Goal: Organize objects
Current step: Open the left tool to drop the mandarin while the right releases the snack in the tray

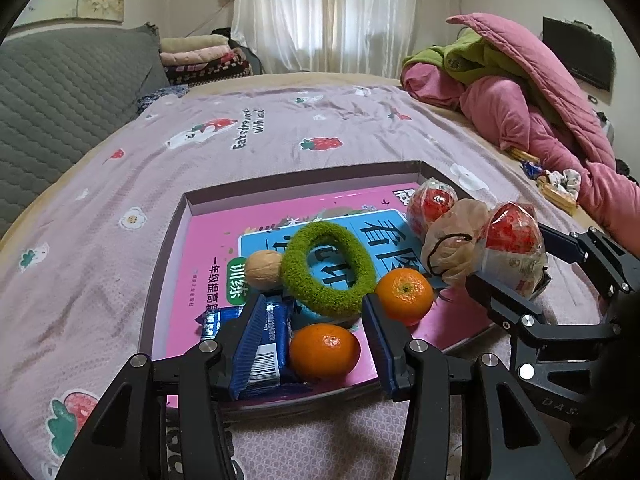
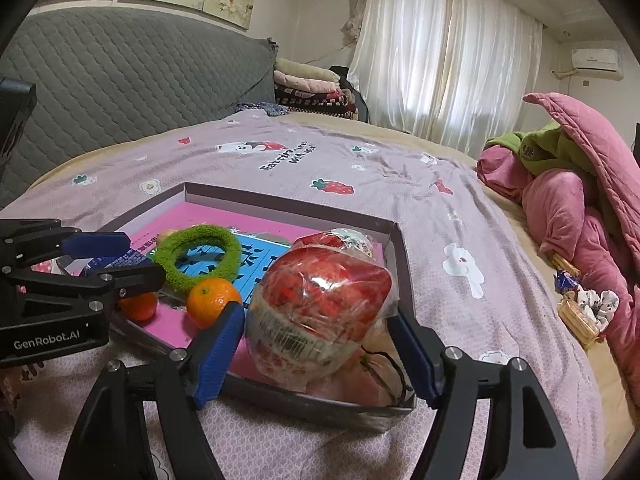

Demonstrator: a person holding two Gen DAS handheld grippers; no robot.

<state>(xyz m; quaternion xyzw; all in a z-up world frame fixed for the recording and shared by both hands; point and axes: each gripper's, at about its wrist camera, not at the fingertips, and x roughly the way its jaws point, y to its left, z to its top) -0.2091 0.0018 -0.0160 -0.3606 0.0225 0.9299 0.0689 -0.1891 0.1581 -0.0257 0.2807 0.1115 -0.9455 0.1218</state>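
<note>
A shallow box tray on the bed holds a pink book, a green fuzzy ring, a walnut, two oranges, a blue snack packet, a wrapped red apple and a tan bag. My left gripper is open, its fingers either side of the near orange and the packet. My right gripper is closed on a second wrapped red apple, held over the tray's near right corner; it also shows in the left wrist view.
A pink and green quilt pile lies on the bed's right side, with small snacks and a hair tie beside it. A grey padded headboard and folded blankets stand at the back.
</note>
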